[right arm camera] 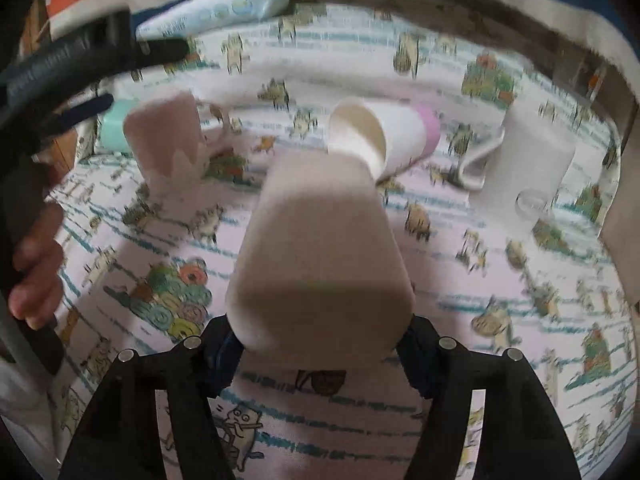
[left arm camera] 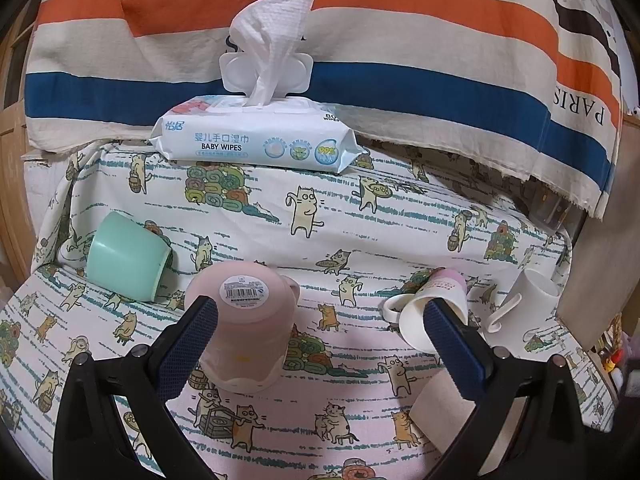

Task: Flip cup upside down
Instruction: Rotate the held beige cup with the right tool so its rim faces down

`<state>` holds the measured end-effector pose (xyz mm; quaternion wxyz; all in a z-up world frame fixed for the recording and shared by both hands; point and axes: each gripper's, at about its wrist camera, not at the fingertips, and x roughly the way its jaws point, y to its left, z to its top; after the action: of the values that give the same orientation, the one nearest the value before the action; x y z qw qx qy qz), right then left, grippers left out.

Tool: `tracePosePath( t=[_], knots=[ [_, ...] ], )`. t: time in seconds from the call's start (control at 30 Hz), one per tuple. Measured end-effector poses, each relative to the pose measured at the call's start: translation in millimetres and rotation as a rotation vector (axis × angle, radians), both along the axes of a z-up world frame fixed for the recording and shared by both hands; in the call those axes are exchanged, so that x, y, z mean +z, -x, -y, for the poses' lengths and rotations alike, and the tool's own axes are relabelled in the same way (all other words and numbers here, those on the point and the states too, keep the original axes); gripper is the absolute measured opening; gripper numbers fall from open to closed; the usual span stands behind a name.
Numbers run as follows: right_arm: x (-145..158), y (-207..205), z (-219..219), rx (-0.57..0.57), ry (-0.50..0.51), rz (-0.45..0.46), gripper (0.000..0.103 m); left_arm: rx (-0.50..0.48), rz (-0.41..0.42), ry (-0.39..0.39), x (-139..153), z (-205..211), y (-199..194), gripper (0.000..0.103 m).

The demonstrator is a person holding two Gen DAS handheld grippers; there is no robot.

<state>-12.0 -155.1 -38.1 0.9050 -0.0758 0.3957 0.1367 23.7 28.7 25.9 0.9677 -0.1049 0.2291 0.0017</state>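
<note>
A pink cup [left arm camera: 244, 328] stands upside down on the cat-print cloth, barcode sticker on its base; it also shows in the right wrist view [right arm camera: 166, 140]. My left gripper [left arm camera: 320, 316] is open, its left pad beside this cup, not clamping it. My right gripper [right arm camera: 320, 340] is shut on a beige cup [right arm camera: 316, 256] and holds it above the cloth, pointing forward. The same beige cup [left arm camera: 436, 400] shows at the lower right of the left wrist view. A white cup with a purple base [right arm camera: 384, 136] lies on its side.
A mint cup [left arm camera: 128, 256] lies on its side at the left. A white handled cup [right arm camera: 524, 160] stands upside down at the right. A baby wipes pack [left arm camera: 256, 140] sits at the back against a striped cloth [left arm camera: 400, 40]. The person's hand [right arm camera: 36, 264] holds the left gripper.
</note>
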Motion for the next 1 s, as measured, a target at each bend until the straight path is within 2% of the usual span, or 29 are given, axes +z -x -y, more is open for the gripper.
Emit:
tracePosePath(
  t=[0.13,0.33,0.6,0.9,1.0],
  knots=[
    [20,-4,-2,0.002,0.001,0.055,0.068,0.002,-0.001,0.0,0,0,0,0.102],
    [33,-23,-4,-0.01,-0.035,0.059,0.067,0.006,-0.019,0.007,-2,-2,-3,0.102],
    [33,-30,-7,-0.008,-0.027,0.088,0.067,0.01,-0.026,0.021,-3,-4,-4,0.102],
    [22,-22,1,-0.001,-0.03,0.059,0.067,0.011,-0.027,0.006,-4,-2,-5,0.102],
    [18,-19,-1,0.01,-0.01,0.095,0.068,0.012,-0.027,0.001,-5,-2,-5,0.102]
  ],
)
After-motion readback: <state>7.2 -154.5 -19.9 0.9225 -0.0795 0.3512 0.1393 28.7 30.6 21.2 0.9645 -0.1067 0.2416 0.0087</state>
